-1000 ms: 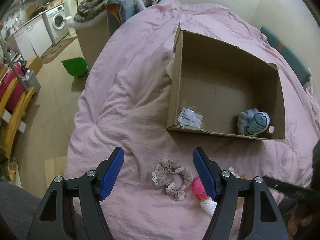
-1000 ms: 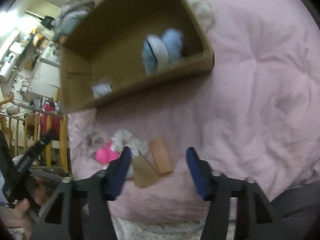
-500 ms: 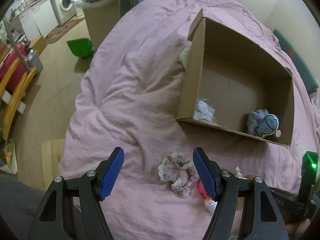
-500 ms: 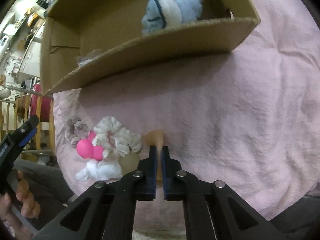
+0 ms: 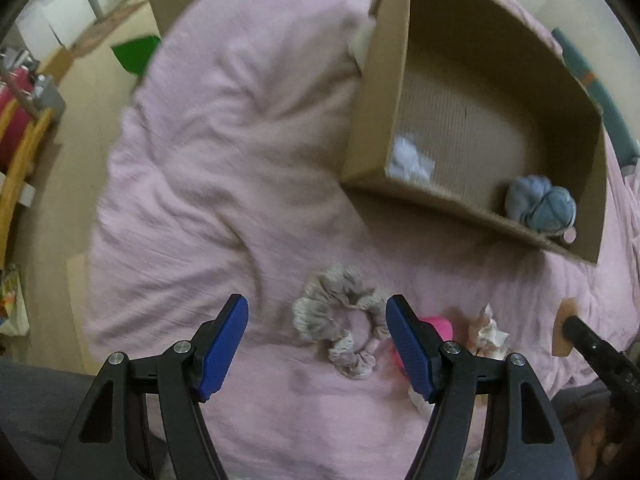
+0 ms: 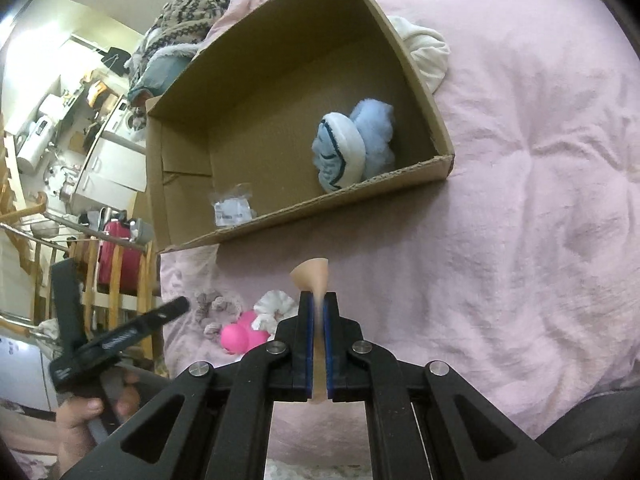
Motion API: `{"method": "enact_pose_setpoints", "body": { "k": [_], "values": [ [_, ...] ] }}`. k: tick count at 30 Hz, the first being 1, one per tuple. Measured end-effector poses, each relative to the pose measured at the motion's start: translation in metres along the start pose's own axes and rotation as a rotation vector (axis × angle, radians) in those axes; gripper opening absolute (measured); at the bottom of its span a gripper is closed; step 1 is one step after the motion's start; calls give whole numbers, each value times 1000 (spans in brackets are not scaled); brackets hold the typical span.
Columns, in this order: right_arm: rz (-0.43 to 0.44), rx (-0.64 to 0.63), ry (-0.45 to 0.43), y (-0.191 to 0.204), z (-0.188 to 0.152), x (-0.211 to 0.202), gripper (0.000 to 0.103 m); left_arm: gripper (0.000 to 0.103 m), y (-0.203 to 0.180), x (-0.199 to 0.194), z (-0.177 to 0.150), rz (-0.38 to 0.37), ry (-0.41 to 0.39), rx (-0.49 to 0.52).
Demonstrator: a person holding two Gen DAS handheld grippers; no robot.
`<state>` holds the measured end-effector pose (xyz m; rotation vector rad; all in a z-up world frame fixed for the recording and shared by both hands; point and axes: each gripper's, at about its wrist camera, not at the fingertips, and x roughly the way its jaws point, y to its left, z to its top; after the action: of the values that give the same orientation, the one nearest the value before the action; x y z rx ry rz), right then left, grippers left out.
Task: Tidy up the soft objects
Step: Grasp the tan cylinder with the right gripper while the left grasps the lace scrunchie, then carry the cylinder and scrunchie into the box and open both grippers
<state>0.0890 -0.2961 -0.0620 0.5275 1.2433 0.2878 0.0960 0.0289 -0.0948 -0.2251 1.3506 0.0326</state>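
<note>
Right gripper (image 6: 317, 308), jaws pressed together on a peach sponge (image 6: 313, 278), held above the pink bed (image 6: 540, 200) just in front of the cardboard box (image 6: 436, 120). Inside the box: blue plush toy (image 6: 352, 148), plastic packet (image 6: 234, 210). Left of the sponge: white scrunchie (image 6: 274, 306), pink toy (image 6: 240, 336).

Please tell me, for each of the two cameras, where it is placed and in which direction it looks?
Left wrist: on the open left gripper, looking down at the beige frilly scrunchie on the pink bedspread; both blue pads show.
Right wrist: on the right gripper, shut on a peach sponge piece, facing the brown cardboard box.
Shared: box, scrunchie, bedspread.
</note>
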Motion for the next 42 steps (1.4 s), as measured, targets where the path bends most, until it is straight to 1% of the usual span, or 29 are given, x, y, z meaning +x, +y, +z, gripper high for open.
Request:
{"method": "enact_pose_setpoints", "body": {
  "k": [3, 4, 6, 9, 10, 11, 12, 14, 17, 19, 21, 22, 23, 26, 28, 32, 36, 38, 42],
  "values": [
    [3, 3, -1, -2, 3, 0, 6, 69, -6, 20, 3, -43, 62, -11],
    [3, 4, -1, 0, 2, 3, 6, 69, -6, 25, 4, -44, 68, -19],
    [2, 0, 2, -2, 0, 2, 6, 69, -8, 31, 6, -38, 69, -25],
    [-2, -4, 6, -1, -1, 3, 6, 69, -12, 38, 3, -10, 90, -3],
    [-1, -4, 6, -1, -1, 2, 6, 66, -14, 40, 2, 2, 93, 8],
    [-2, -2, 7, 0, -1, 3, 6, 62, -15, 42, 0, 15, 94, 20],
    [-3, -1, 7, 0, -1, 3, 6, 54, -17, 44, -2, 33, 97, 38],
    [-4, -4, 10, 0, 0, 4, 6, 49, -19, 47, -4, 43, 98, 57],
    [-13, -20, 13, 4, -1, 6, 6, 39, -18, 47, -5, 56, 92, 63],
    [-18, -27, 11, 5, -1, 6, 6, 19, -16, 46, -4, 68, 85, 63],
    [-24, -27, 9, 4, -1, 6, 6, 10, -12, 43, -2, 70, 77, 55],
    [-26, -26, 8, 4, -2, 5, 6, 9, -10, 40, 0, 67, 74, 51],
    [-27, -24, 7, 3, -2, 5, 6, 9, -9, 37, 0, 71, 66, 52],
    [-37, -24, 3, 2, -3, 4, 6, 8, -5, 23, 1, 123, 10, 64],
    [-40, -23, -3, 1, -2, 3, 6, 8, -2, 14, 2, 129, -21, 49],
    [-35, -26, -15, 0, -3, -1, 6, 7, 3, -8, 1, 84, -71, 32],
    [-32, -41, -28, 3, -4, -4, 6, 7, 2, -40, -2, 34, -157, 61],
    [-31, -50, -33, 4, -4, -5, 6, 7, -11, -55, -5, 4, -204, 71],
    [-23, -64, -49, 8, -5, -8, 6, 7, -26, -79, -13, -13, -311, 129]
  ]
}}
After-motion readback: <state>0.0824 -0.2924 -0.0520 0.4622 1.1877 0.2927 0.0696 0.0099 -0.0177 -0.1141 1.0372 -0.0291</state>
